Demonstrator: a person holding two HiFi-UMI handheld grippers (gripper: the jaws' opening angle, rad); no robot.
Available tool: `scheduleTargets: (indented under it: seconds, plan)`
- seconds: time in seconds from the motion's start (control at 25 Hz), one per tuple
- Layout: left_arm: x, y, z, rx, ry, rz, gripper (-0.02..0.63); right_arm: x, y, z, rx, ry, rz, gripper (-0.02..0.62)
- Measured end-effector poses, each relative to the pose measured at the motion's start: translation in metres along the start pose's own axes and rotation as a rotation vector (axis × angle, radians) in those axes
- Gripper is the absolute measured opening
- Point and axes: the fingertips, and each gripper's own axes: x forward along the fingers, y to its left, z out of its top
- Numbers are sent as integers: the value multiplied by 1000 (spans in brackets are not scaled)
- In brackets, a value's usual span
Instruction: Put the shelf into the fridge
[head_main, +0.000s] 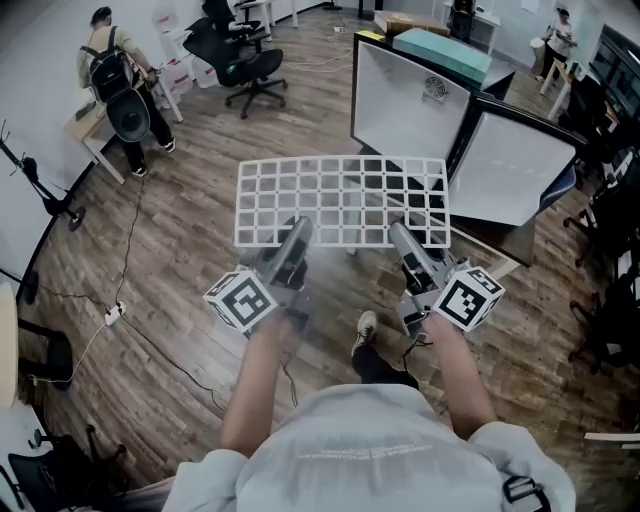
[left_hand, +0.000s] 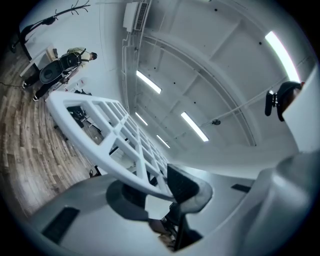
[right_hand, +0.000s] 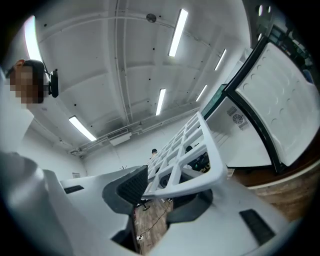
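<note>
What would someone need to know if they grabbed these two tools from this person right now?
Left gripper: shut on the near edge of the shelf, left of middle.
Right gripper: shut on the same edge, right of middle.
The shelf is held in the air, roughly level, and is not yet in the fridge, which is ahead to the right.
Done: shelf lifted.
Left: carry it to the fridge and slide it in.

Bright ceiling strips (right_hand: 178, 31) light evenly; gripper views warp and darken at edges.

white grid shelf (head_main: 343, 201) flat in midair, near the fridge (head_main: 410, 105)
</note>
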Motion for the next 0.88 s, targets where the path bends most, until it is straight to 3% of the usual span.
scheduleTargets:
  seconds: [0.48, 0.88]
  plan:
    - [167, 65, 23, 14, 5, 65, 106, 99, -141, 76, 54, 29, 20, 129]
    - [221, 96, 15, 5, 44, 153, 106, 126, -205, 84, 140, 61, -4, 129]
